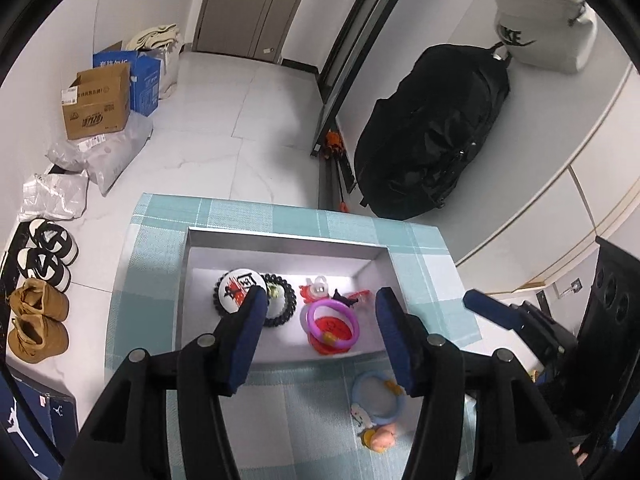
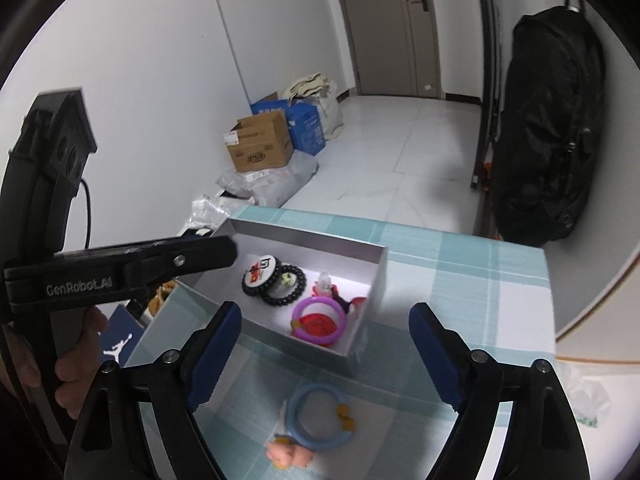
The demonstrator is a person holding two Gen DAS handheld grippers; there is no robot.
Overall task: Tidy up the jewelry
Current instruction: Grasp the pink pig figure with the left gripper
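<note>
A shallow white box sits on the teal checked cloth. In it lie a round black-and-white badge, a black coil hair tie, a purple bracelet on a red piece, and small red-and-white charms. A blue bracelet with a pink charm lies on the cloth in front of the box. My left gripper is open and empty over the box's near edge. My right gripper is open and empty above the blue bracelet.
The table ends just beyond the box. On the floor at left are cardboard boxes, plastic bags and shoes. A black bag hangs at right. The right gripper's finger shows at the left view's right edge.
</note>
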